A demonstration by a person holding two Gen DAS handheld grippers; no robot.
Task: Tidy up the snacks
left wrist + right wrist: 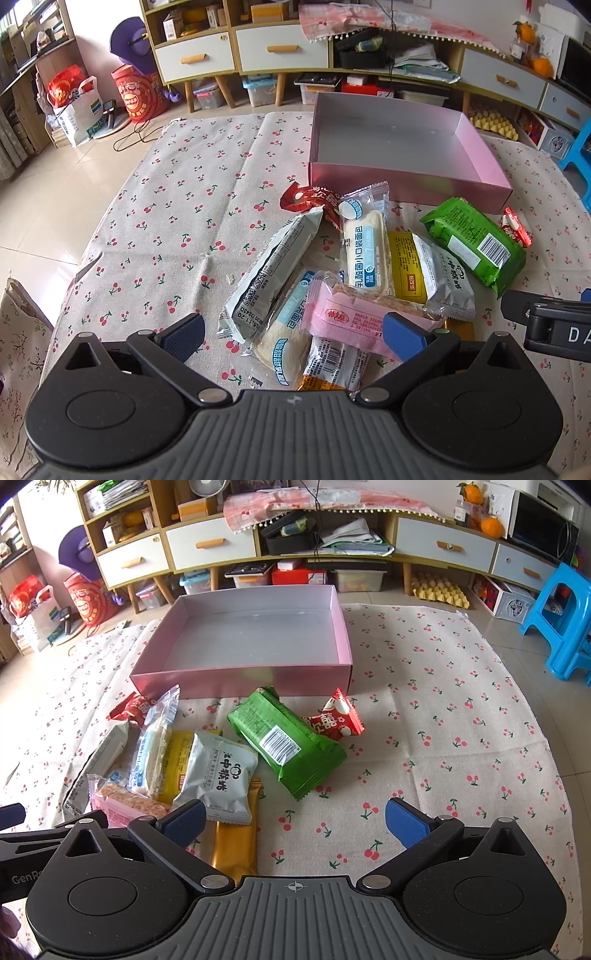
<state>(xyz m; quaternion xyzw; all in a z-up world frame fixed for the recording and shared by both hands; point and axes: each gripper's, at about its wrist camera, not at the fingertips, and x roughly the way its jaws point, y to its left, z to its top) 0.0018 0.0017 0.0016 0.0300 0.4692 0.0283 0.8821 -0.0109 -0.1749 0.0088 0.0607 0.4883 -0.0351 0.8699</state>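
Observation:
A pile of snack packets lies on the cherry-print cloth in front of an empty pink box (406,181) (240,681). The pile holds a green packet (474,245) (286,740), a silver-grey packet (271,267), a white bread packet (364,251), a pink packet (354,319) (118,806), a grey biscuit packet (221,775), an orange bar (234,840) and red packets (310,197) (338,720). My left gripper (293,338) is open and empty, low over the near end of the pile. My right gripper (295,821) is open and empty, above the cloth beside the orange bar.
Cabinets with drawers (210,546) and storage bins stand behind the box. A blue stool (565,624) is at the right. Bags (77,103) sit on the floor at the left. The right gripper's body (554,321) shows in the left wrist view.

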